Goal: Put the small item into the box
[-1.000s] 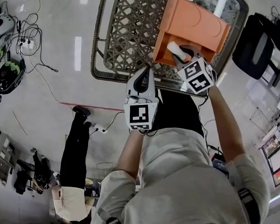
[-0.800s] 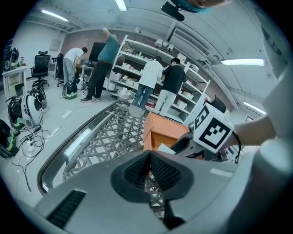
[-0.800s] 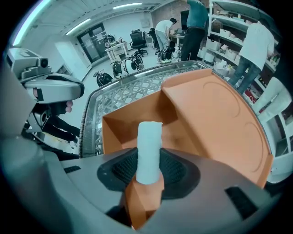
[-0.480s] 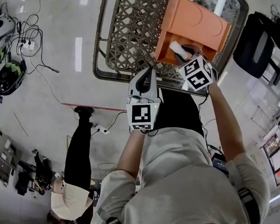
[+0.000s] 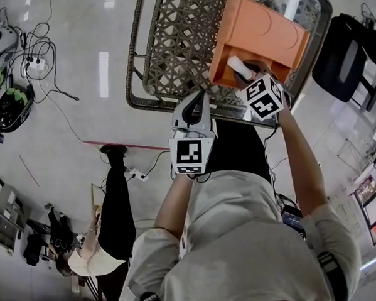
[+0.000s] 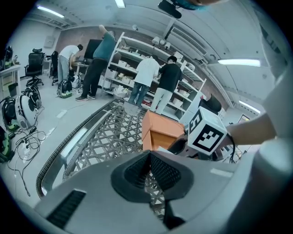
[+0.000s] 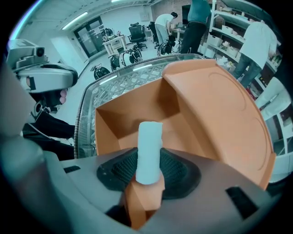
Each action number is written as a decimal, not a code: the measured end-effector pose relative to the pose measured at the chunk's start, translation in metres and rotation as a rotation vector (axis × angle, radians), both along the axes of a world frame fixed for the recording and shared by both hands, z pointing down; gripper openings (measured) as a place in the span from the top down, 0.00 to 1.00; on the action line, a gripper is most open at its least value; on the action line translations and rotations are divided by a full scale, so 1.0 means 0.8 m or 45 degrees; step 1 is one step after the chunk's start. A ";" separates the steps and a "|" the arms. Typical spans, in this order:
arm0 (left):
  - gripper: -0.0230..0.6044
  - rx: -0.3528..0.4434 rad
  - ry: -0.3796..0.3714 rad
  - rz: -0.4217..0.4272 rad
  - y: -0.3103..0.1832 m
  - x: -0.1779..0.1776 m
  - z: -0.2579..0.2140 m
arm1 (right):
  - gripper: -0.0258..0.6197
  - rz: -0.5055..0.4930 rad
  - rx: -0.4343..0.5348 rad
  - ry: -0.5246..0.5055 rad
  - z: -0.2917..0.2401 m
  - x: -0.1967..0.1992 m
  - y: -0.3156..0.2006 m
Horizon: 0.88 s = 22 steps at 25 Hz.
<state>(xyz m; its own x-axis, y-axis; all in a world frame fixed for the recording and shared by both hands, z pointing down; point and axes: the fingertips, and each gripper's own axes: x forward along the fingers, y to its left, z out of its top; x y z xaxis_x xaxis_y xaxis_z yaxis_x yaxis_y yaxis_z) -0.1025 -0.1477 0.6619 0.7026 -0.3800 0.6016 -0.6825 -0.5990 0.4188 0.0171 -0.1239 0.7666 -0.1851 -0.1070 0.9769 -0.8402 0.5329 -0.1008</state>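
Observation:
An orange box (image 5: 263, 32) stands open on the wicker tabletop (image 5: 170, 47). My right gripper (image 5: 250, 74) points steeply down over the box's near opening, shut on a small white cylinder (image 5: 239, 65). In the right gripper view the white cylinder (image 7: 149, 151) stands up between the black pads above the box's open inside (image 7: 132, 114). My left gripper (image 5: 195, 105) hovers at the table's near rim, left of the box, its jaws together with nothing in them. The left gripper view shows the box (image 6: 160, 130) and the right gripper's marker cube (image 6: 206, 132) ahead.
A second white tube (image 5: 295, 2) lies behind the box on the table. A bystander in black trousers (image 5: 112, 207) stands at the lower left. Cables and helmets (image 5: 9, 106) lie on the floor at left; a black chair (image 5: 343, 57) is at right.
Both grippers have stayed almost where they were, the white cylinder still held. The bystander at the lower left has shifted a little to the right.

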 end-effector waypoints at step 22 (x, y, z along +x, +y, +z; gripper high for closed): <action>0.95 0.158 0.029 0.138 -0.015 0.054 -0.081 | 0.75 0.350 0.484 -0.155 -0.144 0.018 -0.011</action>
<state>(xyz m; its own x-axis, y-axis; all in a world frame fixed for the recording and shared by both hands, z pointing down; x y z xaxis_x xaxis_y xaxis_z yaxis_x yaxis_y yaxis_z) -0.0593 -0.1599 0.5970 0.7564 -0.3716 0.5383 -0.6023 -0.7167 0.3516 0.0314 -0.1324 0.6514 -0.2103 -0.5134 0.8320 -0.9492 0.3111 -0.0480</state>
